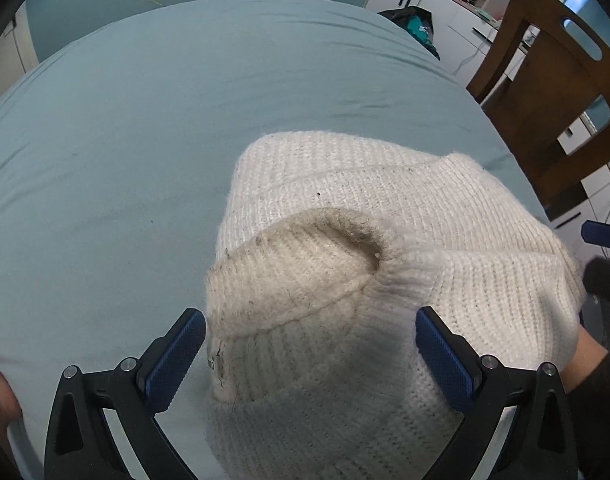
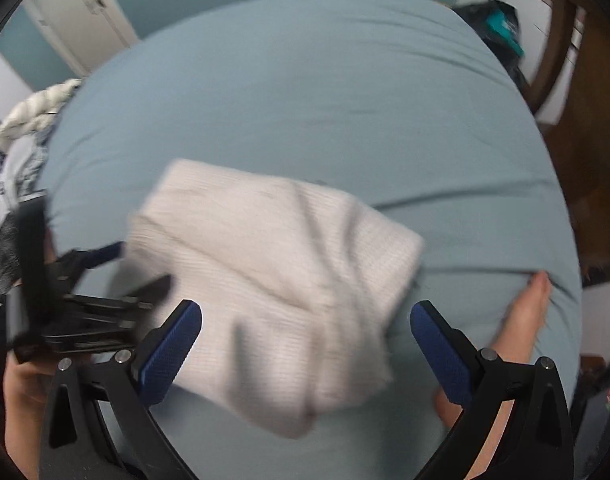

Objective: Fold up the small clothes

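Cream knit hat [image 1: 345,264] lies bunched on the teal bedsheet [image 1: 145,120] between the spread-open left gripper [image 1: 311,340] and right gripper [image 2: 305,336], both empty, so a shallow pinch may drag the thick cuff and undo the fold.

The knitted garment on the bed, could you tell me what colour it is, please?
Cream-white ribbed knit, with greyish soiling near its folded opening; the left wrist view shows it best.
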{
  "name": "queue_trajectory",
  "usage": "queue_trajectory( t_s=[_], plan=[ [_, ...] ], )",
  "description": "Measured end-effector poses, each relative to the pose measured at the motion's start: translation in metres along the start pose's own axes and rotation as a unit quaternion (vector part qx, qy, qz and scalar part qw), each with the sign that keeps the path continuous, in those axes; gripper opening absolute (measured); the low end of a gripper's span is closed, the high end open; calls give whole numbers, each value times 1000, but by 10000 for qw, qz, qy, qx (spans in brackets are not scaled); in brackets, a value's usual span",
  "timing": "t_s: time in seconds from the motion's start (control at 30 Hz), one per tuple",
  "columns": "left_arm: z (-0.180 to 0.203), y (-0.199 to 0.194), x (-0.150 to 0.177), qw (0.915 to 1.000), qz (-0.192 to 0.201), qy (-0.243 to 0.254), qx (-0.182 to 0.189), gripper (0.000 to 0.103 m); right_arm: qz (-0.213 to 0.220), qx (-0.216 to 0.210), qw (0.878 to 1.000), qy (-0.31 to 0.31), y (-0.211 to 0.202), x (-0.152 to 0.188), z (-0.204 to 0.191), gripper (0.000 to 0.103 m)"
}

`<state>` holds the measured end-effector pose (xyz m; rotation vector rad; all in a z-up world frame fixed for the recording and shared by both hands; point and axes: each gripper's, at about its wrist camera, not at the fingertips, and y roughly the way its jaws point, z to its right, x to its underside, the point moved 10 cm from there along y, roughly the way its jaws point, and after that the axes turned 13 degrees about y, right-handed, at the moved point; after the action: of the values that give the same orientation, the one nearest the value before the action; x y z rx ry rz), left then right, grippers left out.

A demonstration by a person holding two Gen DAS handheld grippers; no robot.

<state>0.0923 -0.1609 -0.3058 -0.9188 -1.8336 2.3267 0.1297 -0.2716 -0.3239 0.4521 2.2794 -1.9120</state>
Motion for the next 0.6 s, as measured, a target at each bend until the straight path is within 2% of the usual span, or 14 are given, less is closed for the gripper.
queue_trajectory(
  t_s=[0.07,0.17,0.2,0.3,0.43,0.5,0.6],
  plan=[
    [-4,-2,3,10000,-17,33,-80,103,-112,121,9998,-142,12,6,-6,102],
    [-2,3,0,9997,-38,121,-227,103,-614,703,9950,-343,51,26,2,102],
    [0,5,0,9995,-81,168,-248,103,-650,797,9939,-400,59,30,5,102],
    [4,11,-2,9992,-42,232,-315,103,-631,587,9959,-259,67,36,12,102],
    [2,12,-2,9997,-83,74,-235,103,-844,480,9951,-180,73,32,23,102],
    [4,7,-6,9990,-81,172,-394,103,-929,483,9945,-91,73,31,24,102],
    [6,-12,-19,9950,-84,503,-861,103,-904,326,9954,-25,62,15,23,102]
  ],
)
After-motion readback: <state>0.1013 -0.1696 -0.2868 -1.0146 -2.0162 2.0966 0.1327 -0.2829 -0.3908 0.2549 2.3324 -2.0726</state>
